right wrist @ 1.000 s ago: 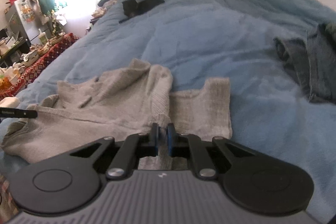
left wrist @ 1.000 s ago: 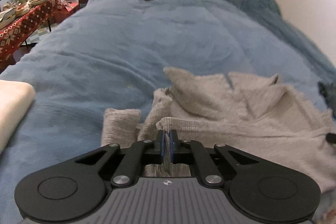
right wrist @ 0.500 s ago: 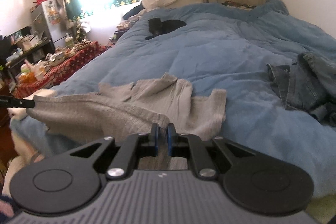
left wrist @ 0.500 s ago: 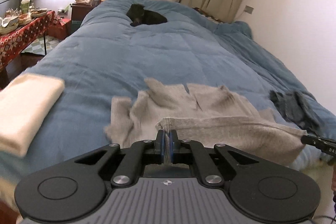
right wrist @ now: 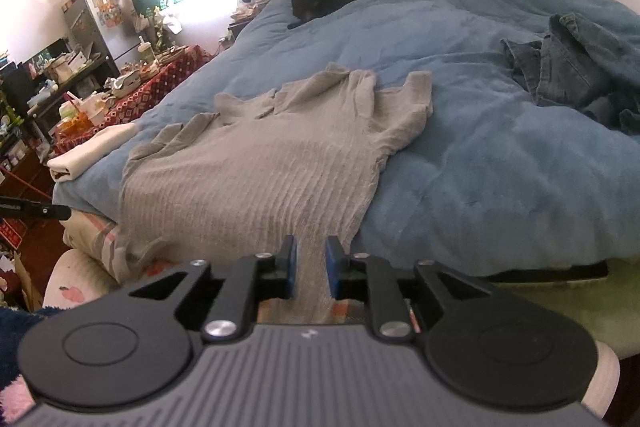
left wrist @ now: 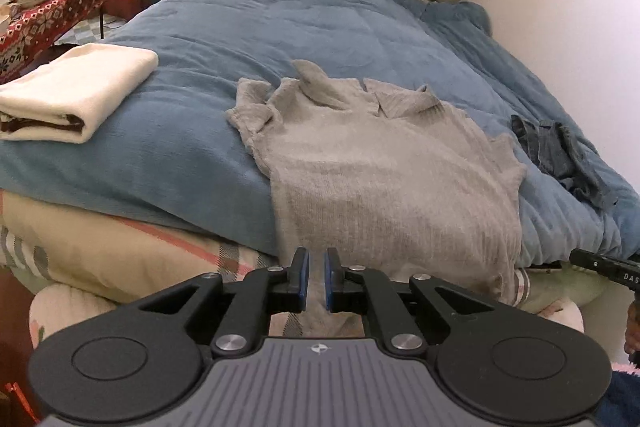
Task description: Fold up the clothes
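- On the blue bed cover (left wrist: 320, 39) lies a gray sweater (left wrist: 380, 163), spread out flat, with its bottom edge hanging over the near side of the bed.
- The left gripper (left wrist: 316, 281) has its jaws close together, and the sweater's hem sits pinched between them.
- The right gripper (right wrist: 311, 269) is opening its jaws; the hem is between them, but the pads no longer look tight on it.
- The sleeves up by the collar look bunched, not smooth.
- A folded cream cloth (left wrist: 76, 95) sits near the left edge of the bed, and blue jeans (right wrist: 576, 67) lie in a heap on the right, apart from the sweater.
- If one side lets go first, I think the hanging hem could slide down off the bed and pull the sweater crooked.
- If the bunched sleeves stay as they are, the fold may come out lumpy.
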